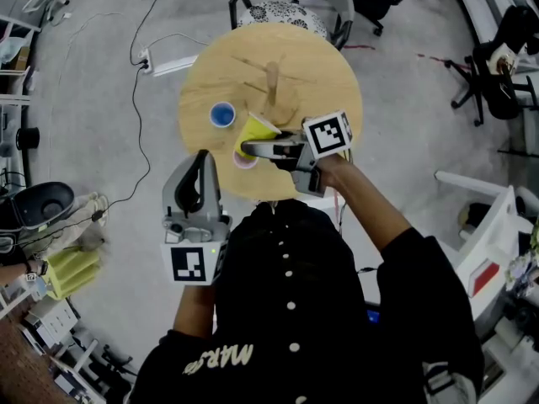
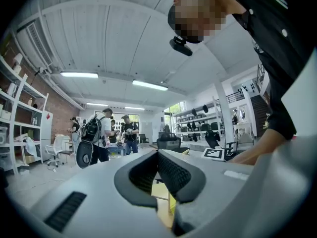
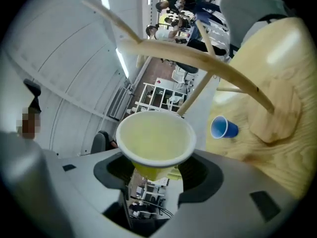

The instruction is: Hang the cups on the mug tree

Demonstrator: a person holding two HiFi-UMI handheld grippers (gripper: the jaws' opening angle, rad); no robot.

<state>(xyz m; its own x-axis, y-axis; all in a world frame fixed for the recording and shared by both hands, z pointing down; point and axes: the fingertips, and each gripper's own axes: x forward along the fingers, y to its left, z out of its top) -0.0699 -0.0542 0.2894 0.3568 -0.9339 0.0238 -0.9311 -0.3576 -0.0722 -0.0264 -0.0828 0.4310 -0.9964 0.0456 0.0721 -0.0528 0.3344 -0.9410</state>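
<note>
A: Right tool, what's it doing?
B: Right tool (image 3: pixel 154 171) is clamping the yellow cup (image 3: pixel 154 140) by its narrow lower part, one jaw pressing on each side. The cup's mouth is facing back at the tool's own camera, so the cup is lying sideways, not upright.
A: Where's the cup sitting relative to the mug tree?
B: It's hanging in the air over the round wooden counter (image 1: pixel 328 66), just beside the mug tree (image 1: pixel 272 81), on the person's side of the tree's base. In the right gripper view the trunk and pegs are crossing above the cup's rim. I can't tell whether the rim is touching a peg.
A: Left tool?
B: Left tool (image 1: pixel 200 158) is hanging near the counter's near edge, well apart from the tree. Its jaws are sitting together with nothing between them, and its camera is looking out across the room.
A: Other cups?
B: Blue cup (image 1: pixel 222 114) is standing mouth-up on the counter, left of the tree's base and apart from it. Pink cup (image 1: pixel 244 162) is sitting on the counter under the right tool. The tool is covering most of it in the head view, so only part of its rim is showing.
</note>
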